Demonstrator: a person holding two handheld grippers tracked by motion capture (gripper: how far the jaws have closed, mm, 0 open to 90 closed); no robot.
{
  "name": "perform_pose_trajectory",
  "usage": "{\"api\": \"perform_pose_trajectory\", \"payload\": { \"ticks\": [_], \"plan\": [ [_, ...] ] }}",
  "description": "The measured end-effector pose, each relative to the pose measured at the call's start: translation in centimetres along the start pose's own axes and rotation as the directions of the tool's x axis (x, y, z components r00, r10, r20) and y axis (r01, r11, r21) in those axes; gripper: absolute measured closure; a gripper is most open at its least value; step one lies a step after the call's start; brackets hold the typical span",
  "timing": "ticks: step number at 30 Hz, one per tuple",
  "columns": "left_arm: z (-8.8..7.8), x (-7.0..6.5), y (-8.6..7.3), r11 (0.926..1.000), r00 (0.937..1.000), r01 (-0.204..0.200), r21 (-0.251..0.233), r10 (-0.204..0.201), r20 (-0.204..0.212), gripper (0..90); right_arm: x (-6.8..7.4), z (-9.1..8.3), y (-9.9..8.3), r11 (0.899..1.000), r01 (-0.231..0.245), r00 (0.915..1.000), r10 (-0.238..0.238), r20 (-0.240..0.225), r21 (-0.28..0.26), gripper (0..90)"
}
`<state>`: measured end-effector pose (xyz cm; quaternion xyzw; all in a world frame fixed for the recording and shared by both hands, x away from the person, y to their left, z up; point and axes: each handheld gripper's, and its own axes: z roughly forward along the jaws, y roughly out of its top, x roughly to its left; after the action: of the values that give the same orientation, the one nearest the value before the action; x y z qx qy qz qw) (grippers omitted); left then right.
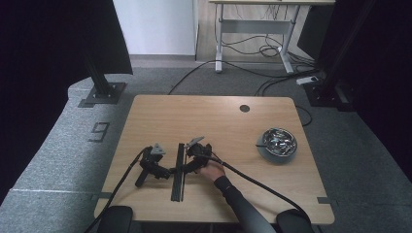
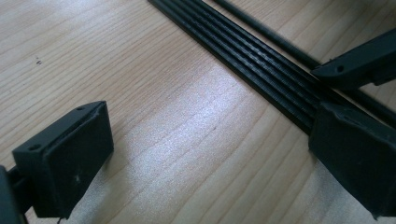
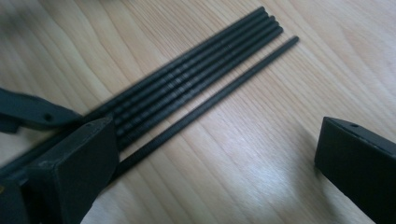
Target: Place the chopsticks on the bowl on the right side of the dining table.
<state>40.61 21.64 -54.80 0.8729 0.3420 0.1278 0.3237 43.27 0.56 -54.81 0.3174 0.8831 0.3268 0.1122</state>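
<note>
A bundle of several thin black rods lies side by side on the wooden table. One more black rod lies a little apart from the bundle. My left gripper rests on the table left of the rods, open, with no hand on it. In the left gripper view the open left gripper has bare wood between its jaws, and its right jaw sits over the bundle. A hand holds my right gripper open at the rods' right side. In the right gripper view the single rod runs under the right gripper's left jaw.
A metal bowl holding shiny pieces stands at the table's right. A round cable hole sits near the far edge. Cables trail from both grippers to the front edge. A black stand and a desk frame stand beyond the table.
</note>
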Motion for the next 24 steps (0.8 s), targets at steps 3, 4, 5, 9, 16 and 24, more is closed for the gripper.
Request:
{"api": "perform_pose_trajectory", "payload": {
  "ticks": [3,4,5,9,16,24],
  "plan": [
    [0.0,0.0,0.0,1.0000,1.0000,0.000,0.000,0.000,0.000,0.0,-0.1,-0.1,-0.1,1.000,-0.008,1.0000,0.008,0.006,0.002,0.0],
    [0.0,0.0,0.0,1.0000,1.0000,0.000,0.000,0.000,0.000,0.0,-0.2,-0.1,-0.1,1.000,-0.007,1.0000,0.007,0.006,0.003,0.0],
    [0.0,0.0,0.0,1.0000,1.0000,0.000,0.000,0.000,0.000,0.0,-0.2,-0.1,-0.1,1.000,-0.007,1.0000,0.007,0.006,0.003,0.0],
    [0.0,0.0,0.0,1.0000,1.0000,0.000,0.000,0.000,0.000,0.0,-0.5,-0.3,-0.4,1.000,-0.015,0.9998,0.015,0.015,0.004,0.0],
    [0.0,0.0,0.0,1.0000,1.0000,0.001,0.000,-0.001,0.000,0.0,-1.1,-1.0,-1.1,0.999,-0.032,0.9991,0.031,0.027,0.011,0.0],
    [0.0,0.0,0.0,1.0000,1.0000,0.002,-0.001,-0.002,0.000,0.0,-1.2,-2.4,-2.2,0.999,-0.040,0.9988,0.040,0.030,0.002,12.9]
  ]
}}
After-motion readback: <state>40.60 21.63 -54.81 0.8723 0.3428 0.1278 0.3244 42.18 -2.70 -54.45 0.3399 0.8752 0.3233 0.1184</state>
